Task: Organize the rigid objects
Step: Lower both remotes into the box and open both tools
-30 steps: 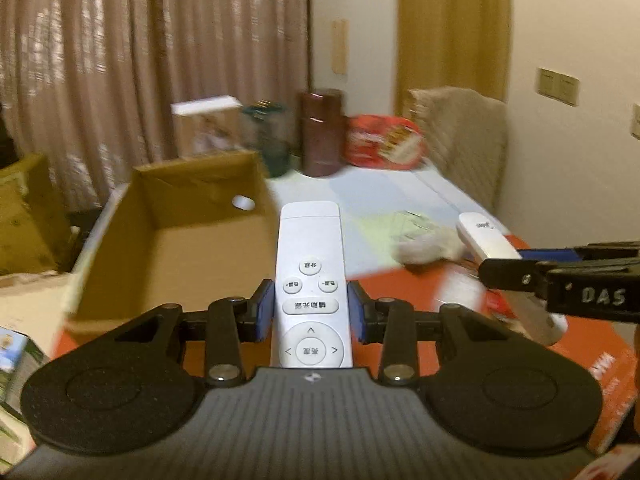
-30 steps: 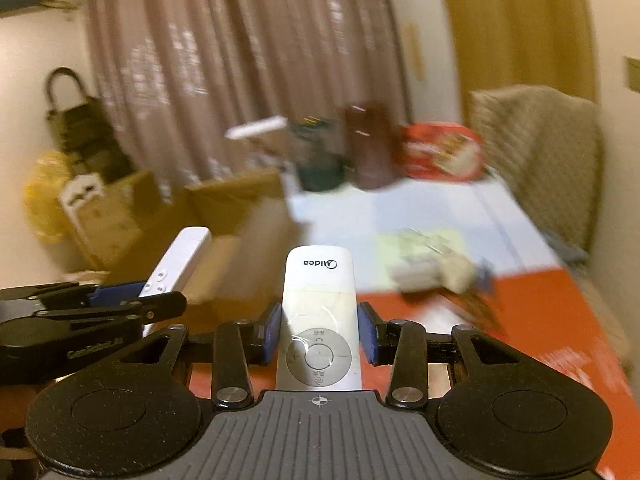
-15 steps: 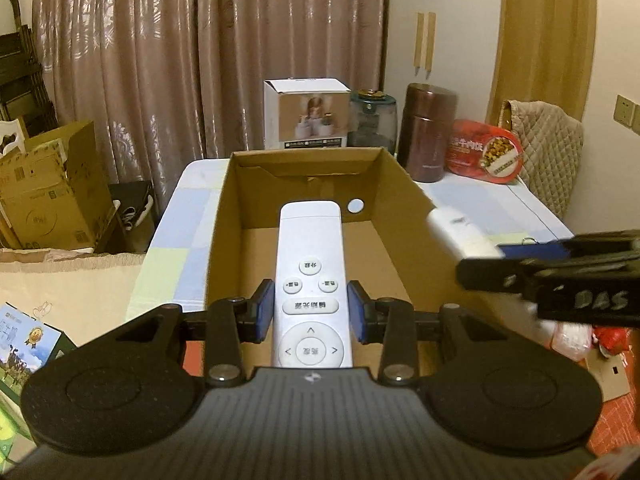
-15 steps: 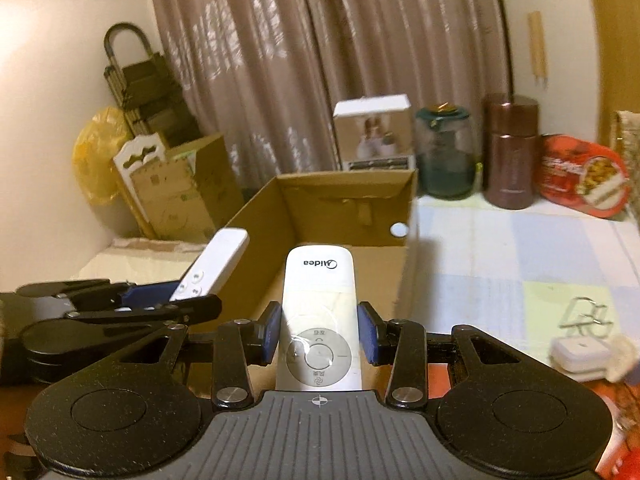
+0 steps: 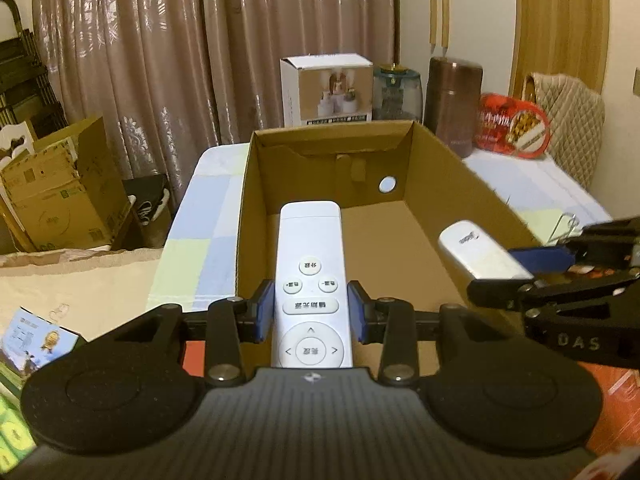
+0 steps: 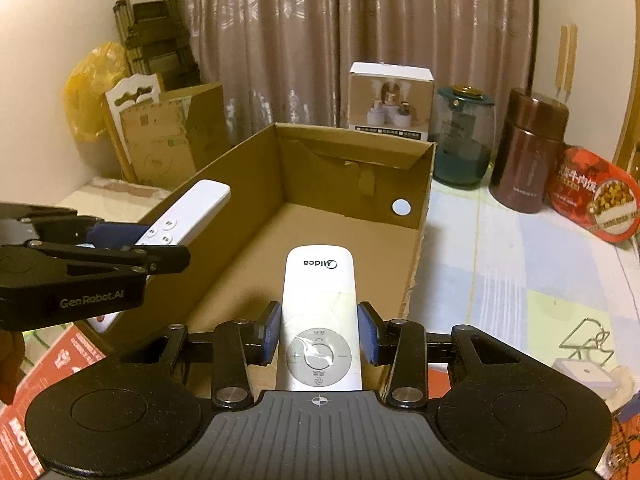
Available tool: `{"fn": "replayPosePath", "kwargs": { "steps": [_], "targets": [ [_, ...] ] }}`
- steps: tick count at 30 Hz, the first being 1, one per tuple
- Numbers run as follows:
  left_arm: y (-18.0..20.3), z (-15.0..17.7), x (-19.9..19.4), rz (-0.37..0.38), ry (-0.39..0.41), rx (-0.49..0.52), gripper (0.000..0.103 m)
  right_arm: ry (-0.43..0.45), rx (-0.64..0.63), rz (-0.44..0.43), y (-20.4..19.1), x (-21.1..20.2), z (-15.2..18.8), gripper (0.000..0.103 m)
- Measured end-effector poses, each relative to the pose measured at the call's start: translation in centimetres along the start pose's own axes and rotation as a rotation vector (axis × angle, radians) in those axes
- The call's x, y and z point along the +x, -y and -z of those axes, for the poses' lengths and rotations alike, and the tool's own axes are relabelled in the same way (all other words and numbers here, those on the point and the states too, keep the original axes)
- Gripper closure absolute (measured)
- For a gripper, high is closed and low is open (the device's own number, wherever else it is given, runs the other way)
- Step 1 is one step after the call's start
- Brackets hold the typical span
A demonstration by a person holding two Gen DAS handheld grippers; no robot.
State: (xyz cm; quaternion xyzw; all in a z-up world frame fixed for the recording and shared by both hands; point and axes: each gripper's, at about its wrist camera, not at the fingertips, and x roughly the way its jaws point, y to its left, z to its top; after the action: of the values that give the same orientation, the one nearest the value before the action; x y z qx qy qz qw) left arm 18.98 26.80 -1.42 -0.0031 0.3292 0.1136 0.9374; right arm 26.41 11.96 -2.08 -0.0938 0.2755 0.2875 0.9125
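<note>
Now we are carrying two remotes: the long white remote (image 5: 308,284) clamped in the left gripper (image 5: 310,312) jaws, the Midea remote (image 6: 319,320) in the right gripper (image 6: 319,334). Both have swung from the tabletop (image 6: 520,264) over the cardboard box (image 5: 460,184), ready for lowering inside.

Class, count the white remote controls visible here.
2. A long white button remote control in the left gripper; a white Midea remote control in the right gripper.
</note>
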Motion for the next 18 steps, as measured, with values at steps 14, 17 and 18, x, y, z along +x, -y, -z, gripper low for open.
{"fn": "replayPosePath", "kwargs": {
  "steps": [14,17,18],
  "targets": [
    [0.1,0.3,-0.2,-0.007,0.018,-0.017,0.069,0.086,0.005,0.014,0.9,-2.1,-0.1,0.058],
    [0.2,0.1,-0.6,0.001,0.037,-0.032,0.069,0.112,0.022,0.012,1.3,-3.0,-0.3,0.057],
    [0.3,0.0,-0.7,0.004,0.043,-0.038,0.069,0.121,0.029,0.008,1.4,-3.3,-0.5,0.057]
  ]
}}
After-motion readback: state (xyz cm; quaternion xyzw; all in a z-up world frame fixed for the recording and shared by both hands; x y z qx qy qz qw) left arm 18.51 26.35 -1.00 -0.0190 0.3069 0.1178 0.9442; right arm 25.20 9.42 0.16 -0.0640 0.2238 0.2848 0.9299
